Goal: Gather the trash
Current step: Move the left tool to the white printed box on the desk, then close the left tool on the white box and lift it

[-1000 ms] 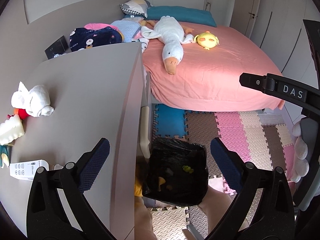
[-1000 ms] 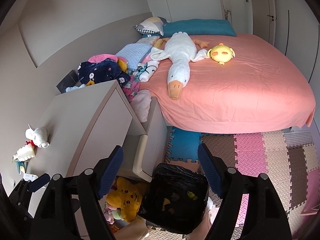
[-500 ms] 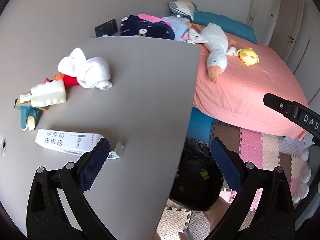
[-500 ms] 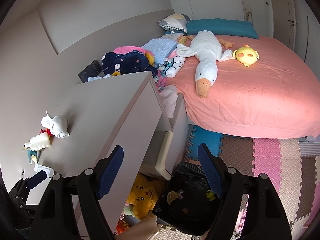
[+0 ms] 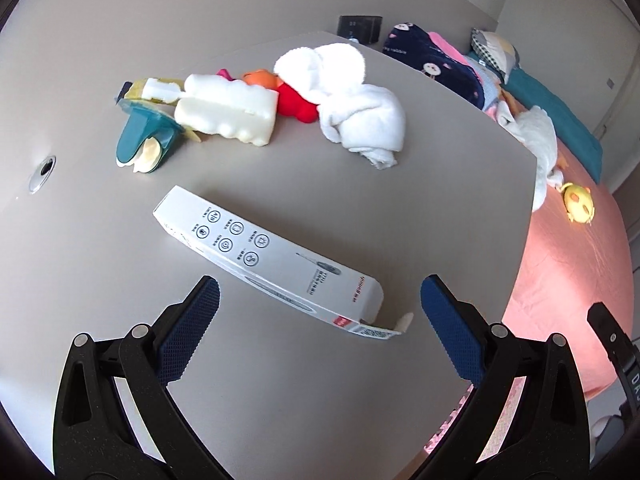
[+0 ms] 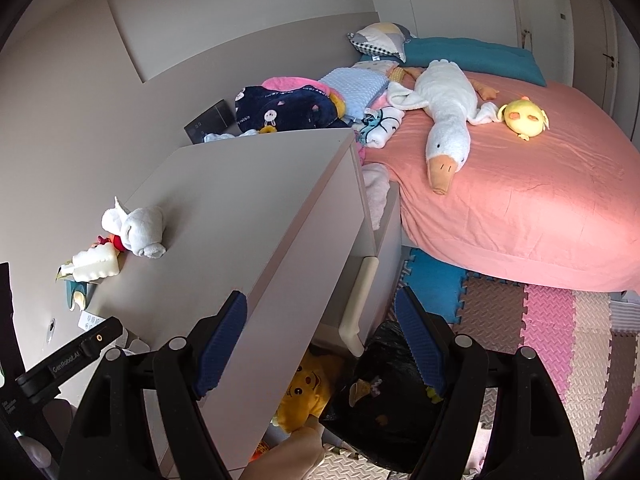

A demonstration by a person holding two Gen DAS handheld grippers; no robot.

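Partly hidden—black trash bag (image 6: 384, 412) behind right hand-held gripper (image 6: 320, 340).

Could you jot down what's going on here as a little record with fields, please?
Setting: bedroom, grey desk beside a pink bed
Left tool: open, empty, above the white carton
Right tool: open, empty, above the black trash bag
Carton: lying flat, end flap open
Also on desk: white towel, cream toy
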